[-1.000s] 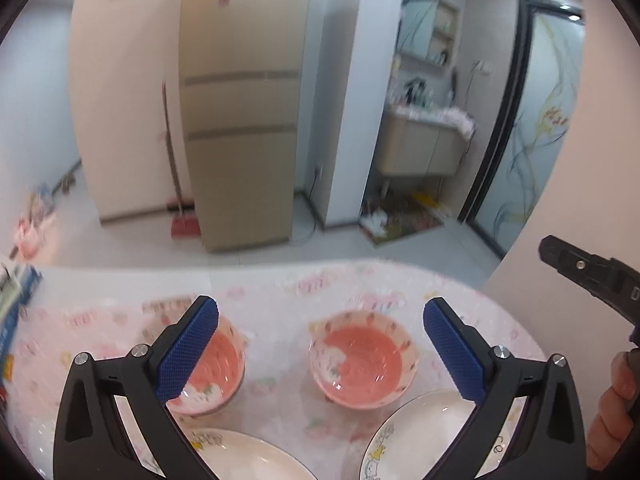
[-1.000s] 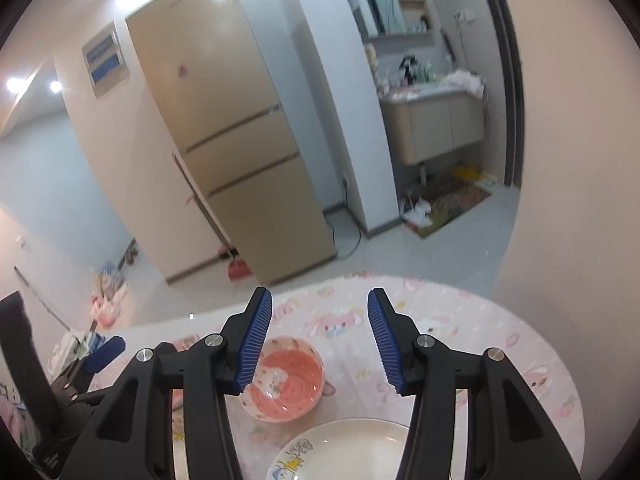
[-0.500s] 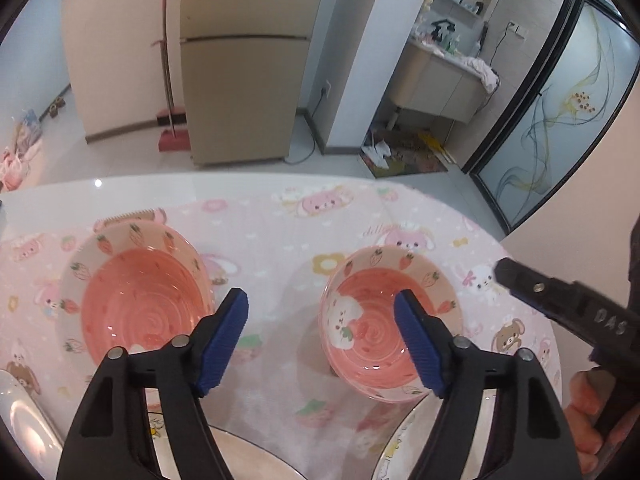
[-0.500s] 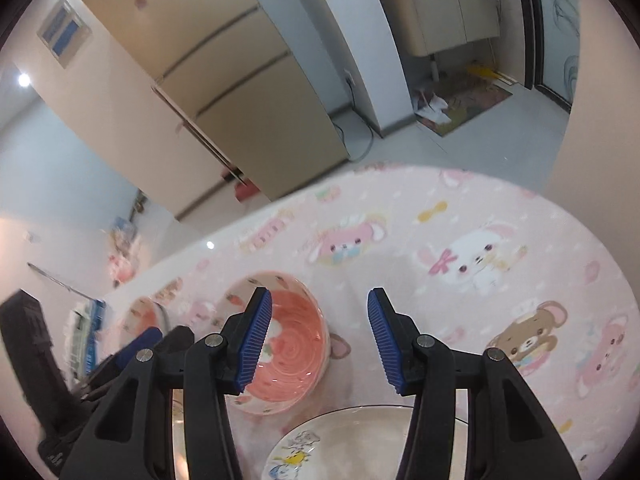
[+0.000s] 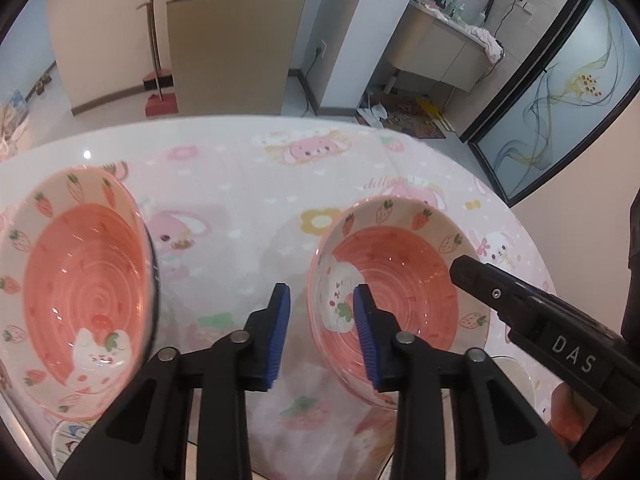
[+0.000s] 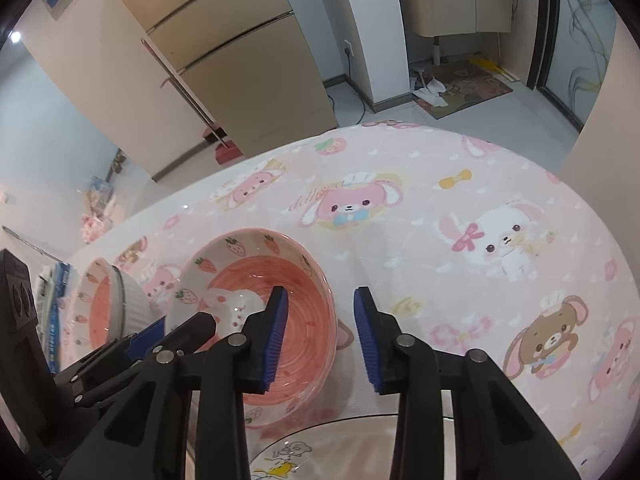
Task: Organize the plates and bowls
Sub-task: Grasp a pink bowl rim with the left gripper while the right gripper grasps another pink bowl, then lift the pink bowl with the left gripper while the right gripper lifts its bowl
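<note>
Two pink strawberry-print bowls stand on a pink cartoon tablecloth. In the left wrist view one bowl [image 5: 80,292] is at the left and the other bowl [image 5: 400,292] at the right. My left gripper [image 5: 320,300] is open, its fingers straddling the left rim of the right bowl. My right gripper [image 6: 320,304] is open, straddling the right rim of that same bowl [image 6: 256,312]. The other bowl [image 6: 108,308] sits further left. A white plate [image 6: 340,452] lies just below the right gripper.
Another white plate edge [image 5: 68,440] shows at the lower left in the left wrist view. The round table's far edge [image 6: 400,128] drops to a tiled floor. A beige fridge [image 5: 236,32] and a red dustpan [image 5: 160,104] stand beyond the table.
Both grippers have come down and forward to the right bowl. The left gripper's fingers have narrowed around its left rim; the right gripper now straddles its right rim.
</note>
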Demonstrator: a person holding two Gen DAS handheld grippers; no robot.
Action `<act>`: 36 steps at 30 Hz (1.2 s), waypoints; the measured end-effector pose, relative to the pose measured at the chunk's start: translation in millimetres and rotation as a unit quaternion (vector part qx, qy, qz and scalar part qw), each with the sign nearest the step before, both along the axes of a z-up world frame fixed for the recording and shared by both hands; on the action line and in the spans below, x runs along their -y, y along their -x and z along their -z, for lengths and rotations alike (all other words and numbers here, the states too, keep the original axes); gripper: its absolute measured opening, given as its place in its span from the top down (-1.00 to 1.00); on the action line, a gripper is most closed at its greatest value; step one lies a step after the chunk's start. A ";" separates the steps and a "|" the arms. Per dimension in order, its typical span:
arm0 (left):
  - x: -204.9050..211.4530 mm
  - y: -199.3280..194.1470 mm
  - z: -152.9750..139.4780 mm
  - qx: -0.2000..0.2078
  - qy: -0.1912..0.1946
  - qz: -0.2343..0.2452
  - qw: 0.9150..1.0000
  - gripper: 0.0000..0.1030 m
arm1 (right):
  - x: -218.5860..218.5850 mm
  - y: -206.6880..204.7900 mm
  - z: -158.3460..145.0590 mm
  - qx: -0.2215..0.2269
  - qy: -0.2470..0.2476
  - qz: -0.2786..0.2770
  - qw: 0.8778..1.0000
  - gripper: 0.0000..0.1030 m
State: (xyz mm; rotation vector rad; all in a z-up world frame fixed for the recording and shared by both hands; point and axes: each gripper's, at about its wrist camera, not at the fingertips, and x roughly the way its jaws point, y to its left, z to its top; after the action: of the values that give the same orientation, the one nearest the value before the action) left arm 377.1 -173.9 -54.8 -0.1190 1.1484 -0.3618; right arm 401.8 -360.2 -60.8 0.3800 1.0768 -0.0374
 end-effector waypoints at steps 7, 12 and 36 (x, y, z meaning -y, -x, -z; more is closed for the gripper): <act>-1.7 -3.1 8.0 -0.013 0.006 -0.006 1.000 0.61 | -5.9 -7.1 13.3 -0.024 0.008 -0.010 1.000 0.60; -1.4 -4.2 14.2 -0.020 0.013 -0.007 1.000 0.80 | -7.6 -10.7 19.7 -0.032 0.013 -0.011 0.999 0.70; -2.3 -3.9 15.1 -0.026 0.017 -0.011 0.999 0.81 | -13.3 -14.2 22.4 -0.039 0.004 -0.010 0.999 0.80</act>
State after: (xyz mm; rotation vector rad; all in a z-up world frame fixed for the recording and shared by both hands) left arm 381.0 -171.6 -70.0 -0.1710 1.1925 -0.3600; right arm 416.0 -346.9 -83.2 0.3627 1.1563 -0.0389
